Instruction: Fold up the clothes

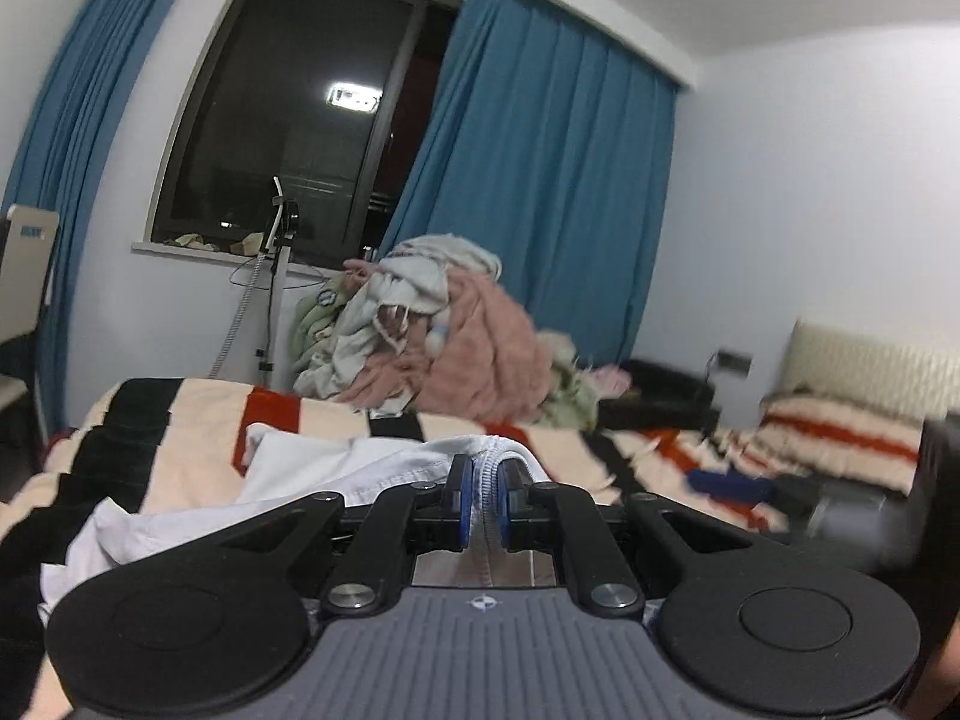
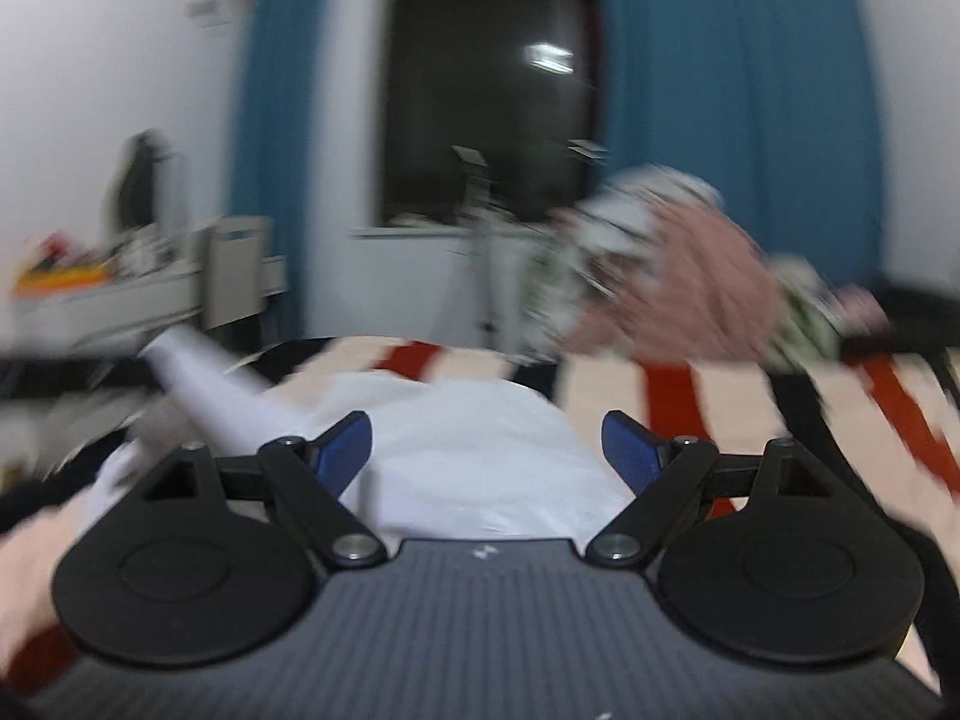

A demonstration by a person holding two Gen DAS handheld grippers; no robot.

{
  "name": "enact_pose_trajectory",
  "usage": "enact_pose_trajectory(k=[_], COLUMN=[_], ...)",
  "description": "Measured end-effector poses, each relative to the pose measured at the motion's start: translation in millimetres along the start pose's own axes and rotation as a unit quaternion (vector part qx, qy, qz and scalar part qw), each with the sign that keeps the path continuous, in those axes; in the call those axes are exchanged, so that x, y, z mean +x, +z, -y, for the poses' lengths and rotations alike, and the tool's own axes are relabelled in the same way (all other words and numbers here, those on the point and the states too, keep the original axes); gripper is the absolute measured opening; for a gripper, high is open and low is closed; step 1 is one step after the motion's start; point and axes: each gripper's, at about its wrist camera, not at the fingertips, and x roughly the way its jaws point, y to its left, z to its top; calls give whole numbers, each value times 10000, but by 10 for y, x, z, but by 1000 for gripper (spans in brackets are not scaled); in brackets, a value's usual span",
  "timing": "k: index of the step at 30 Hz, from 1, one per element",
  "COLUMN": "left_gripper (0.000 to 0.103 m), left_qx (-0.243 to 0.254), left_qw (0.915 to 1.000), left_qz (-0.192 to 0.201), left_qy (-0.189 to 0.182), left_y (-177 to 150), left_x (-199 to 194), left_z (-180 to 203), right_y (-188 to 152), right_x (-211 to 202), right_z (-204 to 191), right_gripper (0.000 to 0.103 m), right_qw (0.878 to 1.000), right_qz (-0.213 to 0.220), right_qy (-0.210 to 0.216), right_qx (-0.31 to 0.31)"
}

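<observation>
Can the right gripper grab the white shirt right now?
Probably yes. The right gripper is open, and the white shirt lies just ahead between its fingers with nothing in the way. The view is blurry, so contact is unclear.

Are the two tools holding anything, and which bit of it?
The left tool pinches the white cloth garment by its stitched edge. The right tool is open, holding nothing.

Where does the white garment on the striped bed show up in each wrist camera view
Left wrist: the white garment lies low and left of centre, its edge pinched in the left gripper.
Right wrist: it fills the lower centre, between the open fingers of the right gripper.
Shared landmark: the pink laundry pile on the bed before the blue curtain.
</observation>
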Motion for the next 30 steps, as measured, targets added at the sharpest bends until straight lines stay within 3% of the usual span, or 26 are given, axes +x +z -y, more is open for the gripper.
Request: enact_pose_trajectory(k=[3,7,9,13,19,24,26,30], left_gripper=[9,9,9,9,7,7,7,7], left_qx=[-8,191,217,214,42,-130,-133,-199], left_qw=[9999,9998,9998,9997,9999,9999,9999,9993], left_qz=[40,9,7,-80,-68,56,110,286], left_qy=[-112,-50,-17,51,60,6,-8,-114], left_y=[8,-27,-52,-130,-178,-135,-124,-78], left_x=[-5,12,27,115,128,40,13,-63], left_z=[40,145,165,226,243,202,214,240], right_y=[23,-22,26,201,99,-104,-52,115], right_x=[-34,134,199,206,252,254,194,-3], right_z=[-278,-496,-410,78,631,836,874,935], right_gripper=[85,85,85,85,87,86,86,88], right_qw=[9966,9922,9941,9960,9757,9547,9540,9648], right_qz=[220,70,53,-182,-1071,-1648,-1578,-1244], right_qy=[360,-113,-432,-801,-1115,-1407,-1323,-1328], right_qx=[-709,-1236,-997,344,1553,2038,2178,1901])
